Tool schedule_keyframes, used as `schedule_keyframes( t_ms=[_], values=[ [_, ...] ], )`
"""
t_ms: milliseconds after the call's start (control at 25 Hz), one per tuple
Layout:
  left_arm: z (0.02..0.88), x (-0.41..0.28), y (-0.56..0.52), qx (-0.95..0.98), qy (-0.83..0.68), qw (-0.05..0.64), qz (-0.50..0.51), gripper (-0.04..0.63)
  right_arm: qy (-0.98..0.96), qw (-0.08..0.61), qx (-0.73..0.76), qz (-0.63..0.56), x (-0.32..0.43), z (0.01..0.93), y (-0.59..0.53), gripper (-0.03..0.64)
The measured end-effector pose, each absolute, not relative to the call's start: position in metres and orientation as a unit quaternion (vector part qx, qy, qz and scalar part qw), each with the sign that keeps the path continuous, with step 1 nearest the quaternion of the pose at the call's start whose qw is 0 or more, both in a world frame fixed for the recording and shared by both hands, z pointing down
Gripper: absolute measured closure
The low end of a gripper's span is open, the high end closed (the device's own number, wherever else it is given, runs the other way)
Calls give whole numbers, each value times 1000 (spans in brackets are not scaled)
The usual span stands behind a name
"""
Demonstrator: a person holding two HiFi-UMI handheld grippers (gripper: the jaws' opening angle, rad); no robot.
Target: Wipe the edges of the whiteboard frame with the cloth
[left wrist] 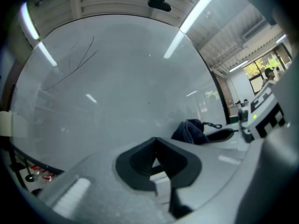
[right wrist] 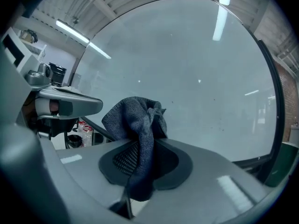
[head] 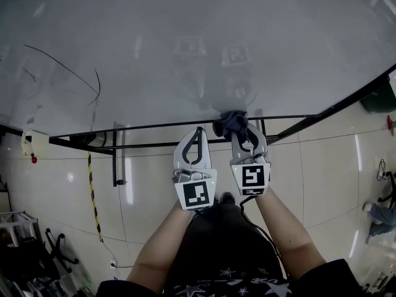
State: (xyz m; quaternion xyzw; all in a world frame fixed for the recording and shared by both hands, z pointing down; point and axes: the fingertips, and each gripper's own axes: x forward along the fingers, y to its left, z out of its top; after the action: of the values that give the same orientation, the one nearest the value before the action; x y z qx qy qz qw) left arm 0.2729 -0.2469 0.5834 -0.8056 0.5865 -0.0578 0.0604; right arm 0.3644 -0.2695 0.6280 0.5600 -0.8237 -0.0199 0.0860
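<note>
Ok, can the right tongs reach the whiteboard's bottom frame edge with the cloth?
Probably yes: the right tongs hold the cloth right at the bottom frame edge, with nothing between.

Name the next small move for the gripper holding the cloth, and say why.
Probably slide the right hand-held gripper rightward along the whiteboard's black bottom frame edge, toward its right end. It is shut on the grey cloth, which is bunched at that edge, and the empty, shut left hand-held gripper sits close on its left.
</note>
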Motion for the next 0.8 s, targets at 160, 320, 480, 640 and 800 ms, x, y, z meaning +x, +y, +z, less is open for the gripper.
schedule_keyframes(
  t_ms=[160,320,480,640,800],
  values=[
    [584,268,-245,-798,597,56,-63,592,-836,93,541,-27,360,630,-271,557],
    [584,262,-248,-789,606,72,-66,592,-842,94,531,-25,357,628,-279,557],
    [587,249,-249,-780,617,66,-80,592,-841,103,531,-18,353,632,-280,557],
    [585,234,-250,-777,622,56,-79,592,-836,110,537,-16,354,632,-281,557],
    [585,215,-254,-782,617,50,-78,592,-822,112,558,-9,346,632,-283,557]
  ],
)
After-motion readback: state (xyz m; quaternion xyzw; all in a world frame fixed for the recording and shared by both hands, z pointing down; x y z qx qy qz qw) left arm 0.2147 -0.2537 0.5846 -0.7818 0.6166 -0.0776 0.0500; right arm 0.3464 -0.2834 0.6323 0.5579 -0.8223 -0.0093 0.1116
